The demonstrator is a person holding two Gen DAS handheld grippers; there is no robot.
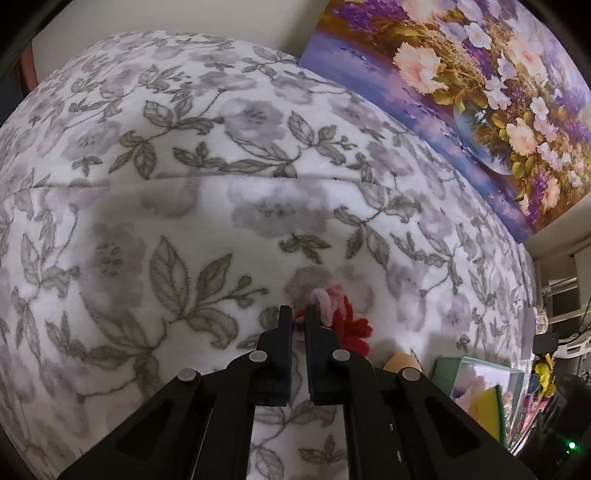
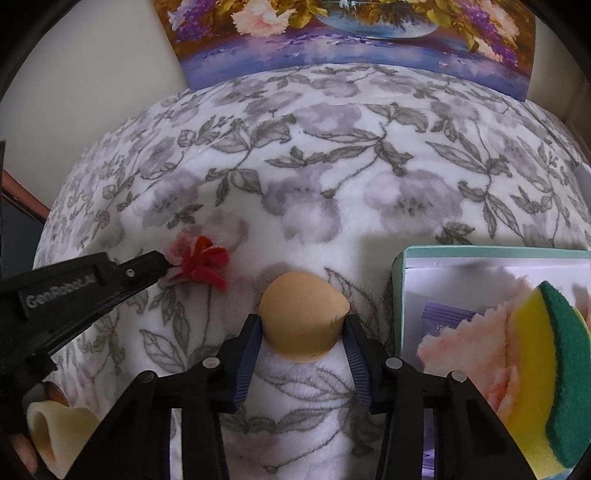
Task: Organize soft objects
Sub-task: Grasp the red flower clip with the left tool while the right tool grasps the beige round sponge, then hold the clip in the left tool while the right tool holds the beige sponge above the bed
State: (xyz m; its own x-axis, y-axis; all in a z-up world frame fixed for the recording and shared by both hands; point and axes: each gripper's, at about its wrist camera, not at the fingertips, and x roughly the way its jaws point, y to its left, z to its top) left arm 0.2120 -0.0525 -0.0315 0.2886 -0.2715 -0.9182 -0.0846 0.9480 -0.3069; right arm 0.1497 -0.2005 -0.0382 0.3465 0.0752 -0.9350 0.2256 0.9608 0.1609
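**Both tongs on soft targets**

While the left gripper point(image 1: 300, 314) sits pinched tight on the red-and-pink pipe-cleaner flower point(image 2: 201, 263), the right gripper point(image 2: 303, 325) has its 2 blue pads pressed against either side of the tan sponge ball point(image 2: 303, 317). Both items rest on the floral blanket point(image 2: 332, 177). Just right of the ball, the green box point(image 2: 400, 295) holds a yellow-green scrub sponge point(image 2: 550, 373) and pink cloth point(image 2: 465, 350). Beyond, a flower painting point(image 2: 332, 33) leans against the wall.

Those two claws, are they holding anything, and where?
Left claw pinches the red and pink fuzzy flower by its edge. Right claw grips the tan sponge by its two sides.
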